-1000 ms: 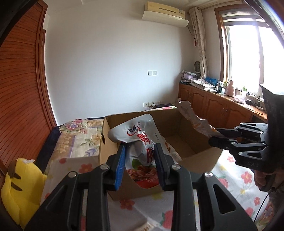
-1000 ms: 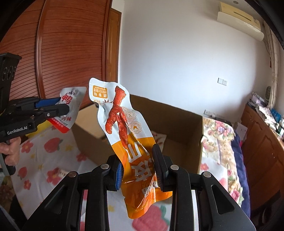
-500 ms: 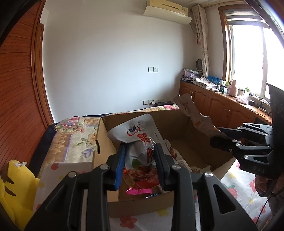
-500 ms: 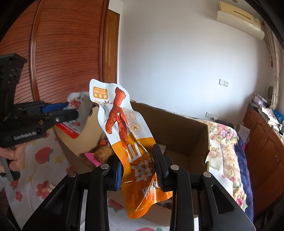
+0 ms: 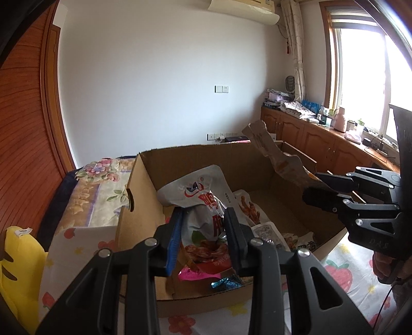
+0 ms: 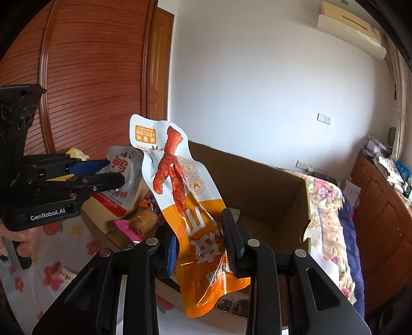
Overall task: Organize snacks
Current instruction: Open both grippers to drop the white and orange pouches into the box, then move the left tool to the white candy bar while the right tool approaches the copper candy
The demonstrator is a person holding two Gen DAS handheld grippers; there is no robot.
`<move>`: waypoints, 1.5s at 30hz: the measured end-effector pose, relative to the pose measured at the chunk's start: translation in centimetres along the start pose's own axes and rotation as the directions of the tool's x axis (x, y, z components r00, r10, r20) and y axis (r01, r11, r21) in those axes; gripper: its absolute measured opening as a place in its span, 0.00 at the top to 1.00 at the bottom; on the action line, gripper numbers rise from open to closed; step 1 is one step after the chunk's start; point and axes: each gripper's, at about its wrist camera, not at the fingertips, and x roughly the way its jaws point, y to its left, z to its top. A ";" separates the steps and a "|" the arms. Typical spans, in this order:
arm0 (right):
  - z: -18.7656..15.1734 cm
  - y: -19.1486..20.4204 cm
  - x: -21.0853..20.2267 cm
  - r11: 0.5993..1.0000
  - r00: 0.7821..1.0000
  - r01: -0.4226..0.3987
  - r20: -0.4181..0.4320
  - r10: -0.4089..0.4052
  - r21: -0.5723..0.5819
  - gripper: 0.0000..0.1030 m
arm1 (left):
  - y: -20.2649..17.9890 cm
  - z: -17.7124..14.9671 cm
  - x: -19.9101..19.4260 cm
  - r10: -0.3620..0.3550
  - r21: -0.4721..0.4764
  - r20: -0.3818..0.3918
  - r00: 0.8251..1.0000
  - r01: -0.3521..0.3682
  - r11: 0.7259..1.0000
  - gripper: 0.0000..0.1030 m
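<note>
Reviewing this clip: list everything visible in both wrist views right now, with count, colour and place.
cardboard box: one, brown, open, on the flowered cloth
grey-white pouch: one, red print, held over the box's near-left corner
orange pouch: one, white and orange with a chicken-foot picture, held over the box
loose snacks: several, mixed colours, on the box floor
flowered cloth: one, white with red prints, under the box
yellow plush: one, far left
wooden cabinets: brown, below the window
air conditioner: one, cream, high on the wall
left gripper: black, shut on the grey-white pouch
right gripper: black, shut on the orange pouch
</note>
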 end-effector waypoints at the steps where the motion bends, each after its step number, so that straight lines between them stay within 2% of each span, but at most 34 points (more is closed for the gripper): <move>1: 0.1 0.0 0.1 1.000 1.000 0.000 -0.002 0.000 0.002 0.72 | -0.1 -0.1 0.2 -0.002 -0.001 -0.010 1.000 0.002 1.000 0.69; 4: 0.2 -0.2 0.6 1.000 1.000 -0.001 -0.012 0.001 0.016 0.71 | -0.2 -0.2 0.3 0.005 -0.002 -0.005 1.000 -0.005 1.000 0.63; 13: -0.2 -0.6 1.6 0.999 0.999 -0.019 -0.043 0.021 0.043 0.69 | 0.1 -1.0 -0.2 0.011 -0.008 0.004 1.000 -0.011 1.000 0.62; 15: -0.3 -0.4 1.5 0.999 0.999 -0.018 -0.041 0.019 0.043 0.63 | 0.0 -1.2 -0.6 0.010 -0.006 0.006 1.000 -0.010 1.000 0.62; 20: -0.3 -0.1 0.9 0.999 0.999 -0.022 -0.033 0.023 0.037 0.61 | -0.1 -1.6 -2.1 0.015 0.010 0.019 1.000 -0.016 1.000 0.62; 28: 0.1 0.7 -3.6 0.998 0.999 -0.039 0.007 0.039 0.050 0.61 | -0.5 -3.1 -5.6 0.010 0.027 0.020 1.000 -0.010 1.000 0.61; 33: -0.3 1.6 -7.2 0.997 0.999 -0.047 0.003 0.047 0.057 0.61 | -0.6 -4.8 -7.7 -0.001 0.026 0.007 1.000 0.001 1.000 0.61; 38: -2.1 2.6 -10.8 0.996 0.999 -0.046 -0.013 0.047 0.072 0.60 | -0.1 -6.9 -9.6 -0.007 0.019 -0.009 1.000 0.007 1.000 0.61; 45: -5.8 4.7 -12.5 0.994 0.996 -0.038 -0.076 0.046 0.105 0.60 | -0.1 -9.4 -11.0 -0.007 0.020 -0.037 0.999 0.008 1.000 0.60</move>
